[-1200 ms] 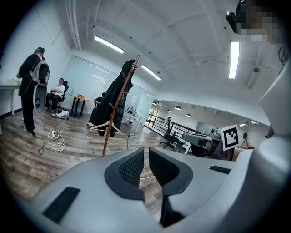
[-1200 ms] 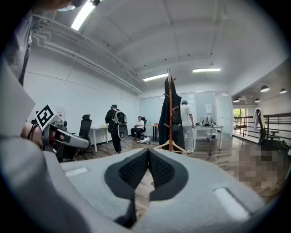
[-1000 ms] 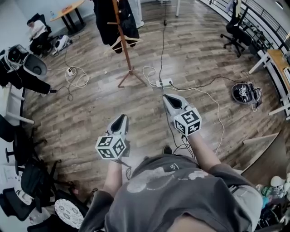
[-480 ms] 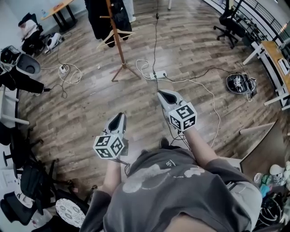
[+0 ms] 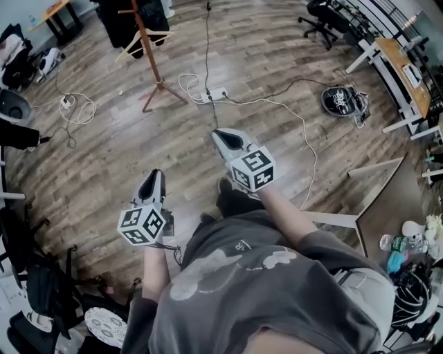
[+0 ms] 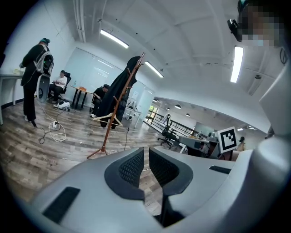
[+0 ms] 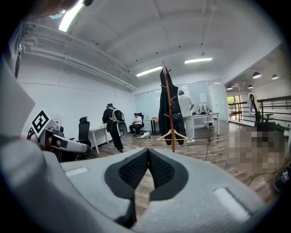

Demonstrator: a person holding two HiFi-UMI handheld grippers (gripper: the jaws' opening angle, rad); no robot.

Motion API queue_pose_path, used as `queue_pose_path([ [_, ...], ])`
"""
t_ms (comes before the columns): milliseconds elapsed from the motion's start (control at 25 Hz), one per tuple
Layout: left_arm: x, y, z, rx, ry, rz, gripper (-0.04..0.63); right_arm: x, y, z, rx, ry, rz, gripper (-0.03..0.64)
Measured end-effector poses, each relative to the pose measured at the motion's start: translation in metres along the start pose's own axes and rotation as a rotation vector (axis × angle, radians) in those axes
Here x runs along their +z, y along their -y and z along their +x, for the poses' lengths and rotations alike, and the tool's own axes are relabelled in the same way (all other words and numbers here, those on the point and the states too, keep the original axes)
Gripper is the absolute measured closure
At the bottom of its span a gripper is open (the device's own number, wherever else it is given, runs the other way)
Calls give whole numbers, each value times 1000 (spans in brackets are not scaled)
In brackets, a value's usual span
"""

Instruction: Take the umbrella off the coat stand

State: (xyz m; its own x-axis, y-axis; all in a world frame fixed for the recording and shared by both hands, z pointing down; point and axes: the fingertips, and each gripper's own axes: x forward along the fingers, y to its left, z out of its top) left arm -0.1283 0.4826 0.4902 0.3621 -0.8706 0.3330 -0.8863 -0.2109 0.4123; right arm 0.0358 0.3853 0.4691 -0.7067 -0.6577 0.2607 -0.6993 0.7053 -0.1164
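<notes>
both tools are held out low over the wooden floor (image 5: 104,159), in front of the person holding them, seen from above in a grey shirt. the left tool (image 5: 156,174) has its jaws drawn together with only a thin slit between the ribbed pads and nothing in it, as the left gripper view shows (image 6: 146,152). the right tool (image 5: 220,135) is closed too, its pads meeting at the tips and gripping nothing (image 7: 148,152). the coat stand (image 5: 149,59) stands on the floor at the upper left of the head view, well apart from both tools, and both point roughly toward it. it is an upright reddish-brown pole on spread feet (image 6: 119,109) (image 7: 169,109). a dark coat (image 5: 114,21) hangs from its top (image 6: 113,93) (image 7: 176,109), and a wooden hanger (image 5: 128,47) hangs lower on the pole (image 6: 109,119) (image 7: 179,134). the umbrella cannot be told apart from the dark things hanging on the stand in any view. a white power strip (image 5: 214,95) lies on the floor just beside the stand's feet, with cables trailing from it. in the left gripper view a person in dark clothes (image 6: 34,77) stands at the far left of the room.
</notes>
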Motion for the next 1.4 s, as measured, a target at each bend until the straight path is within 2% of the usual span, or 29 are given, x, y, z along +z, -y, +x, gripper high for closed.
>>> queue_pose_path([
  [160, -3, -12, 8, 25, -17, 5, 552, 2, 10, 18, 8, 8, 9, 618],
  [360, 10, -19, 33, 67, -24, 86, 552, 7, 27, 57, 65, 0, 5, 618],
  [520, 31, -26, 71, 90, -6, 53, 552, 22, 59, 92, 104, 4, 6, 618],
  [840, 76, -44, 160, 122, 4, 54, 552, 54, 139, 158, 130, 14, 10, 618],
  [1160, 115, -32, 231, 118, -8, 99, 552, 75, 204, 192, 155, 19, 38, 618],
  [1400, 145, -41, 261, 187, 42, 106, 552, 80, 240, 209, 180, 29, 55, 618],
])
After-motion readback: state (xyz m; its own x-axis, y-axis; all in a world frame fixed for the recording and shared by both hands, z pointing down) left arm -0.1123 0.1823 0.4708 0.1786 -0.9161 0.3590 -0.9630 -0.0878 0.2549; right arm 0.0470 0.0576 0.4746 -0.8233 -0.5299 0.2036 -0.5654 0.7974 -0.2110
